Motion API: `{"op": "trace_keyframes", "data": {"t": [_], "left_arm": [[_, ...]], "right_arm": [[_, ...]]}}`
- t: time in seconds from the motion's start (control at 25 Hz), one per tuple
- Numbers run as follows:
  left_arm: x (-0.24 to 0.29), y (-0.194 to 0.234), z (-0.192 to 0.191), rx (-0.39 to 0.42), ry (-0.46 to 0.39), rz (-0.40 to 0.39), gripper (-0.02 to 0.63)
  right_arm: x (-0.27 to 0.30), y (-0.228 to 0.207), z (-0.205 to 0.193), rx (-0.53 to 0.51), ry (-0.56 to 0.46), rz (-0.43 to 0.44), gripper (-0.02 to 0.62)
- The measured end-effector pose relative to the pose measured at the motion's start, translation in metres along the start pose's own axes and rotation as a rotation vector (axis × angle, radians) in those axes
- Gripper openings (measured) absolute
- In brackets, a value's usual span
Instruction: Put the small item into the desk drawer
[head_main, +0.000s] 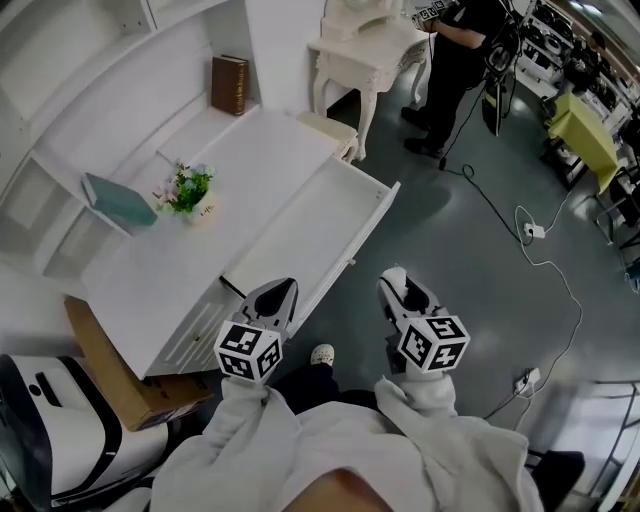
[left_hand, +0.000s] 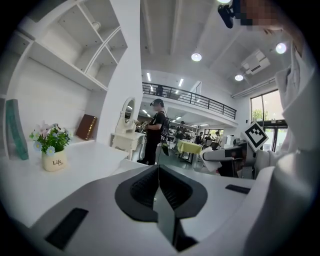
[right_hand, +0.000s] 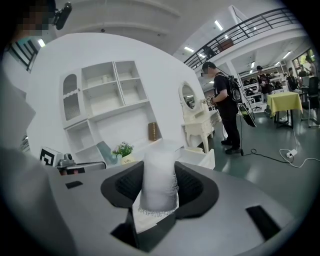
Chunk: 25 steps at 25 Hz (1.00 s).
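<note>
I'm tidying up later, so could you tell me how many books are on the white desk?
2. A brown book stands upright at the desk's far end; a teal book leans against the shelving, beside the flower pot. The shelving may hide more.

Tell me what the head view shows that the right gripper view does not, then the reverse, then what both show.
Only the head view: the cardboard box beside the desk, and the open drawer's inside. Only the right gripper view: the right gripper's fingers pressing on the white item, and the balcony railing above. Both: the flower pot, the brown book and the standing person.
</note>
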<state>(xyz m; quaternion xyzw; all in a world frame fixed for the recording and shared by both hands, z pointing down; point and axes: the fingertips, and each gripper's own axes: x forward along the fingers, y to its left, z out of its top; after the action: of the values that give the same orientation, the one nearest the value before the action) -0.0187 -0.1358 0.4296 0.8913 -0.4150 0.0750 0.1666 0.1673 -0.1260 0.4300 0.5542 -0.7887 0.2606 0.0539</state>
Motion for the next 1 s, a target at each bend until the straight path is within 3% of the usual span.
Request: {"op": "trace_keyframes", "data": {"t": [0.44, 1.0], "left_arm": [[0.037, 0.035, 0.009, -0.003, 0.008, -0.061, 0.018], [0.047, 0.047, -0.011, -0.082, 0.031, -0.038, 0.018]], "right_arm": [[0.039, -0.003, 0.016, 0.008, -0.013, -0.041, 0.193], [0.054, -0.009, 0.007, 0.004, 0.061, -0.026, 0.193]]}}
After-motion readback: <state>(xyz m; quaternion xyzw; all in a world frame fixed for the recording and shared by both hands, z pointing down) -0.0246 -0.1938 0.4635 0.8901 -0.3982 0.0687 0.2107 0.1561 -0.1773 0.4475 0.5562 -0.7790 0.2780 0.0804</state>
